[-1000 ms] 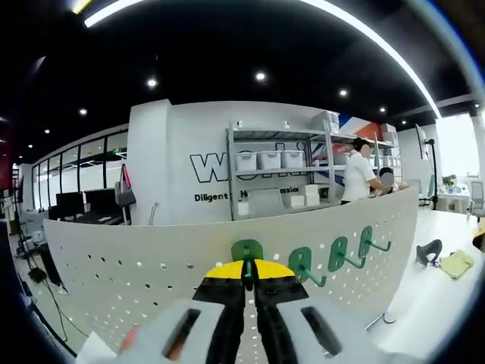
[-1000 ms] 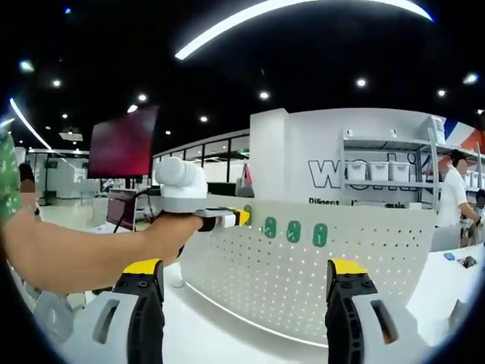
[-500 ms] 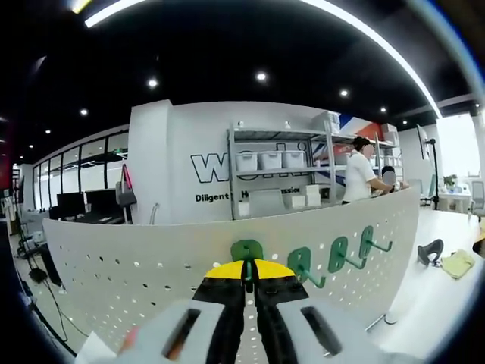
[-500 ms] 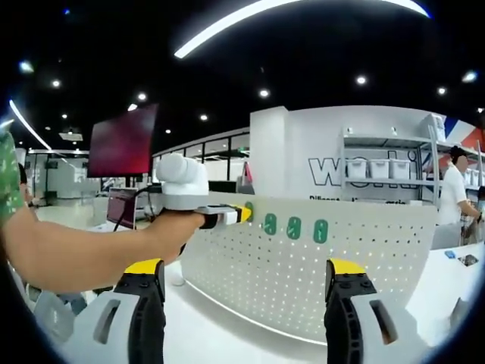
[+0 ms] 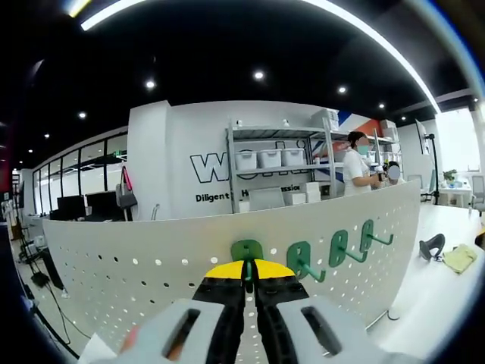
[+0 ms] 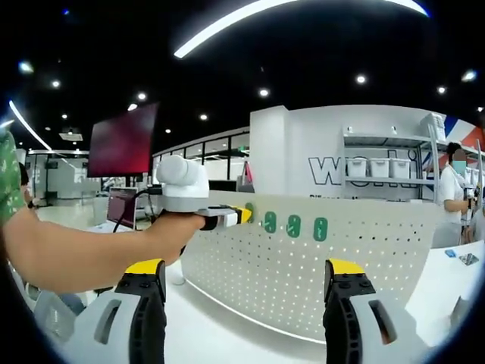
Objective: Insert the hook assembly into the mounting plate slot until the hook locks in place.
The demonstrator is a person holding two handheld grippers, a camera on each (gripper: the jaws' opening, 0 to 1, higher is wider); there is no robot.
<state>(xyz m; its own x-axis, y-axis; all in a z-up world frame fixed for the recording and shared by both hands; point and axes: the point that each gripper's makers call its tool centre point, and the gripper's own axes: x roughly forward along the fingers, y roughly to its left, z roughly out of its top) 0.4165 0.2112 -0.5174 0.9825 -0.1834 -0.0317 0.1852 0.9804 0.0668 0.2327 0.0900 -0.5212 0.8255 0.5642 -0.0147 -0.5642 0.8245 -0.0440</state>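
In the left gripper view, the left gripper has its yellow-tipped jaws closed together on the stem of a green hook, whose rounded back plate sits against the white perforated mounting plate near its top edge; whether the plate is fully seated in the holes cannot be told from here. Three more green hooks already hang in a row on the board to that side, their prongs sticking out toward the camera. The hook looks like a small, light, stiff plastic piece, likely smooth and a little slippery, so a firm pinch on the stem close to the back plate seems the best hold, letting the push go straight into the board without twisting. The board itself looks thin and rigid but may flex under a hard shove. In the right gripper view, the right gripper stands with its jaws wide apart and nothing between them, well back from the board, while the person's hand presses the left gripper to the top row beside the other hooks.
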